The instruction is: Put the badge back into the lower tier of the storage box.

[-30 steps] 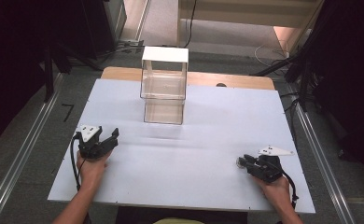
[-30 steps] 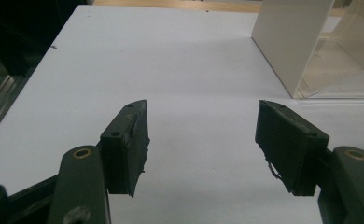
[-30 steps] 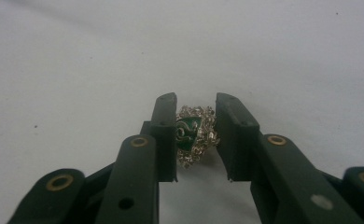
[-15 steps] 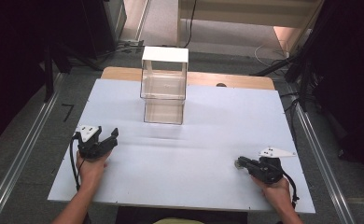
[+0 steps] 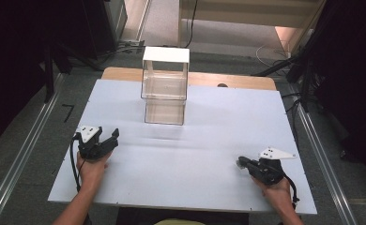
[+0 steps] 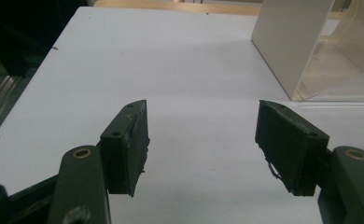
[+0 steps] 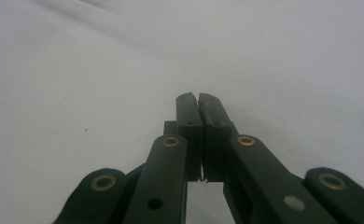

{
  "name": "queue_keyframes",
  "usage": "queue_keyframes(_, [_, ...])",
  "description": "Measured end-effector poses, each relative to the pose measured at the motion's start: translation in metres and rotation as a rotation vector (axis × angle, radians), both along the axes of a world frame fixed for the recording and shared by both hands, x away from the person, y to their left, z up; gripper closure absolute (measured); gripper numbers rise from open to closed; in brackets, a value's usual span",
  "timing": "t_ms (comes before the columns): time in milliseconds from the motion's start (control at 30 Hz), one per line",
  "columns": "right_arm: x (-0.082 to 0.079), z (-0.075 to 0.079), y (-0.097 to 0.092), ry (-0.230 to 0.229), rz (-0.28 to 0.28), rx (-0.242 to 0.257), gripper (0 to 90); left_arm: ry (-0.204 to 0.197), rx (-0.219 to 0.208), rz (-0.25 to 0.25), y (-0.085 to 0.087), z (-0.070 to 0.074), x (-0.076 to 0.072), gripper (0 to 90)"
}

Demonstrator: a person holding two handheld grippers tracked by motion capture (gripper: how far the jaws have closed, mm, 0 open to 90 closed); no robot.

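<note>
A clear two-level box with a white top (image 5: 165, 89) stands upright at the far middle of the white table (image 5: 209, 136); its white side and clear lower part (image 6: 306, 51) lie ahead and to the right in the left gripper view. My left gripper (image 5: 110, 138) rests low over the table's near left, open, with nothing between its jaws (image 6: 201, 140). My right gripper (image 5: 240, 162) sits at the near right, shut with its jaws pressed together on nothing (image 7: 198, 100), pointing left across bare table.
A wooden strip (image 5: 232, 80) runs along the table's far edge behind the box. Metal rails (image 5: 26, 150) flank the table on the floor, and dark curtains and cables (image 5: 308, 89) stand to both sides.
The right gripper has shifted slightly and turned so that its jaws point more to the left. The left gripper and the box have stayed in place.
</note>
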State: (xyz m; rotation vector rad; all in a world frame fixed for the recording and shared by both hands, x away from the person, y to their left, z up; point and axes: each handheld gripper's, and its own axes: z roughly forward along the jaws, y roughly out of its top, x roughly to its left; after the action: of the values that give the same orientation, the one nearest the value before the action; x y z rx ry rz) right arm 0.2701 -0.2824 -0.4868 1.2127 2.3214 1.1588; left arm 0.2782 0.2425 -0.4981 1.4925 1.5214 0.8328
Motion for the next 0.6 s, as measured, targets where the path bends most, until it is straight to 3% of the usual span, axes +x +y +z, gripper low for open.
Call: queue_keyframes(600, [0.007,0.009,0.017,-0.010,0.026,0.041,85.9,0.003,-0.001,-0.002,0.000,0.000,0.000,34.6])
